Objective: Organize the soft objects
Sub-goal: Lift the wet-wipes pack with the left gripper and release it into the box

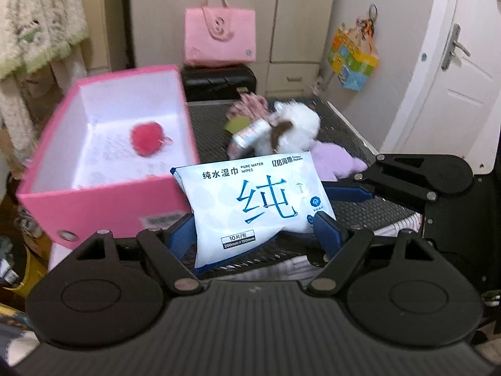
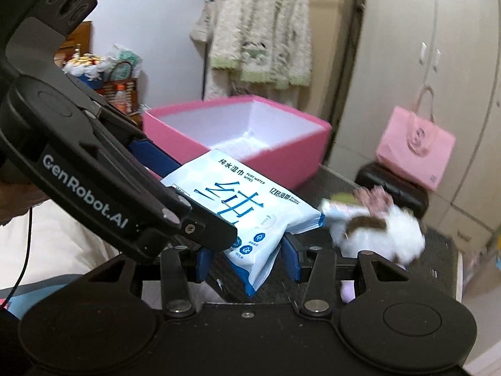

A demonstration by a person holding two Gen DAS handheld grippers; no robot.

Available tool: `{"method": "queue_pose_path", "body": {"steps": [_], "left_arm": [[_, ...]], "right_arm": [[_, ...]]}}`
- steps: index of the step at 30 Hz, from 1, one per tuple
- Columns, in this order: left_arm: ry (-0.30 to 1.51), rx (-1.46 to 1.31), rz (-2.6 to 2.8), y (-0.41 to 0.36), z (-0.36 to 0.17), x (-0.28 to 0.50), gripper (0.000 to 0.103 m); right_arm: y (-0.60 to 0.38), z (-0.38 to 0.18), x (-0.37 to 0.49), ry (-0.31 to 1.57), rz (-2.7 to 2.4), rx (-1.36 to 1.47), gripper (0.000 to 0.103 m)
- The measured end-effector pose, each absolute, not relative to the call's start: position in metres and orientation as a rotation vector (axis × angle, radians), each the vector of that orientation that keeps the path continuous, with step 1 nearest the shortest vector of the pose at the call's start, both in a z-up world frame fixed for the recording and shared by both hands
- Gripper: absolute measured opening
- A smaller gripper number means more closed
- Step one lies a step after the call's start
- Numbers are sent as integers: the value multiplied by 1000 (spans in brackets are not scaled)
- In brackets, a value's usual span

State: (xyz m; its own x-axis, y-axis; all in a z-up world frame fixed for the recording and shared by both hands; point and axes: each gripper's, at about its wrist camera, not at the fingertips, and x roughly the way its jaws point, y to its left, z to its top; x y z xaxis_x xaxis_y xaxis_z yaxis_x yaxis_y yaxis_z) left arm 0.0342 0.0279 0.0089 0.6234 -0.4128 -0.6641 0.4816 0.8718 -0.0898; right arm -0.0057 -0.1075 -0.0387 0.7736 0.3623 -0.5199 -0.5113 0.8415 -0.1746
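Note:
A white and blue pack of wet wipes (image 1: 250, 200) hangs above the black mesh table (image 1: 360, 213). My left gripper (image 1: 253, 235) is shut on its lower sides. My right gripper (image 2: 247, 261) is shut on the pack's (image 2: 250, 213) right end; one of its blue fingers (image 1: 344, 188) shows at the pack's right edge in the left wrist view. The open pink box (image 1: 103, 200) stands just left of the pack, with a red fluffy ball (image 1: 147, 139) inside. Behind the pack lie a white plush toy (image 1: 294, 125), a purple soft piece (image 1: 332, 163) and a small tissue pack (image 1: 250, 131).
A pink tote bag (image 1: 219, 37) sits on a black case (image 1: 219, 81) behind the table. Cupboards and a white door (image 1: 454, 94) close off the back and right. Fluffy garments (image 2: 260, 37) hang behind the box (image 2: 281, 156). Floral fabric (image 1: 250, 105) lies by the toy.

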Motion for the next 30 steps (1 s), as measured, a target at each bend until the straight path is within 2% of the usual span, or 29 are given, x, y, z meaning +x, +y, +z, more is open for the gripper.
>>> {"method": "queue_pose_path", "body": {"steps": [6, 12, 23, 30], "left_arm": [[631, 76, -458, 59, 36, 41, 79], [613, 51, -403, 81, 46, 87, 79], [834, 20, -356, 108, 14, 195, 79], [871, -8, -362, 120, -9, 214, 80]], "right_arm": [[-80, -12, 15, 387, 502, -347, 52], [-63, 0, 71, 389, 535, -306, 53], [-42, -24, 184, 646, 643, -194, 53], [-32, -41, 207, 737, 648, -244, 53]]}}
